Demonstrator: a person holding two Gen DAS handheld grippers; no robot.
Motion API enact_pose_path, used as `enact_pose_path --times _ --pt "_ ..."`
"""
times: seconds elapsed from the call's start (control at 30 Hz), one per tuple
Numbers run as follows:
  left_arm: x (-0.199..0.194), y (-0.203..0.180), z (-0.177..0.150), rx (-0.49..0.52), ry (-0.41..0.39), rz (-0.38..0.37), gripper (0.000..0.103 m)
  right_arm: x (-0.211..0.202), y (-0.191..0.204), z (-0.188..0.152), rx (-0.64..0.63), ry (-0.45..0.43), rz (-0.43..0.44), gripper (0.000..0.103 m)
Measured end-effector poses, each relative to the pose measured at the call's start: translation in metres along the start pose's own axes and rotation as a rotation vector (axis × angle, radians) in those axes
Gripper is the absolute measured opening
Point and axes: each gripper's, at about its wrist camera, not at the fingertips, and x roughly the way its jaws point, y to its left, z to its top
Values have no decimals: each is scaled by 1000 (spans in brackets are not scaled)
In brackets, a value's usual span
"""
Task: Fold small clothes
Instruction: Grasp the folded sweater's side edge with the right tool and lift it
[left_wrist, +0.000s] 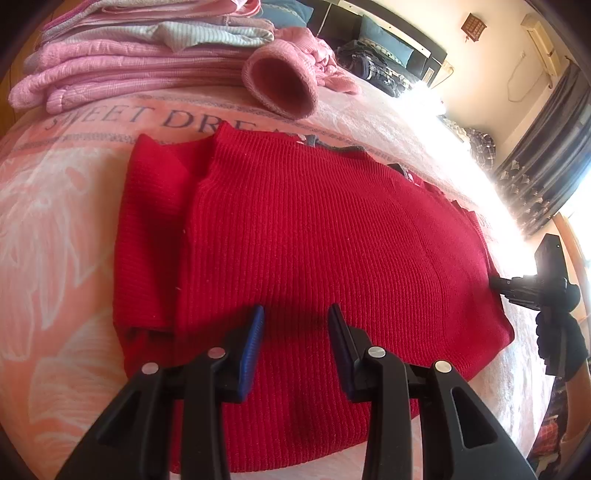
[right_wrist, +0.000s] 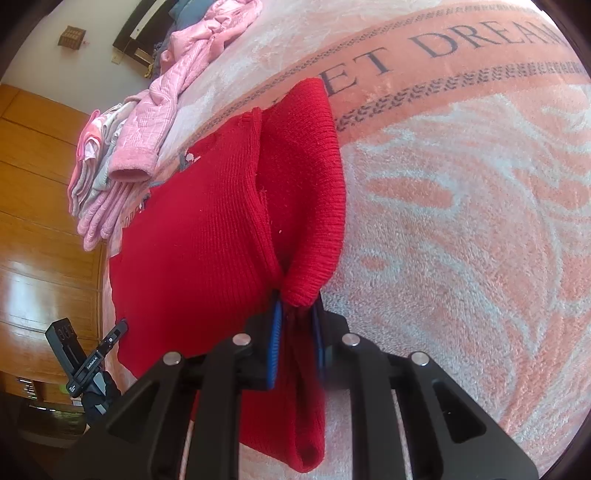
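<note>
Sweater (left_wrist: 303, 236), red rib knit, lies on a pink blanket (left_wrist: 55, 206) printed with grey lettering. Body spread mostly flat; a second layer, likely a sleeve folded in, shows as a narrower panel along one side, its edge set back from the body's edge. Grey trim peeks out at the far hem or collar; which one is hard to tell in the glare.

Left gripper (left_wrist: 295, 325) hovers low over the near part of the sweater, jaws apart, blue pads facing each other, nothing between them. Its shadow falls on the knit just ahead of the tips.

Right gripper (right_wrist: 297, 325) is clamped on the sweater: a bunched fold of the red knit is pinched between the blue pads, and a cuffed end stands up just beyond the tips while more fabric hangs down behind them. In the left view it appears at the sweater's far right edge.

Stack (left_wrist: 122, 62) of folded pink and pale striped clothes sits beyond the sweater, apart from it, with a loose pink garment (left_wrist: 295, 70) beside the stack.
</note>
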Motion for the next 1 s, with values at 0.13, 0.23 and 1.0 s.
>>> enact_pose_path --times 0.13,0.23,1.0 --pt "1 0 0 8 -1 4 36 0 0 -2 4 -7 -1 13" --pt "1 0 0 4 -1 -3 36 -1 1 -2 17 -15 -11 13" --pt "-35 55 -3 -80 -21 -86 36 77 273 -27 -426 188 -138 10"
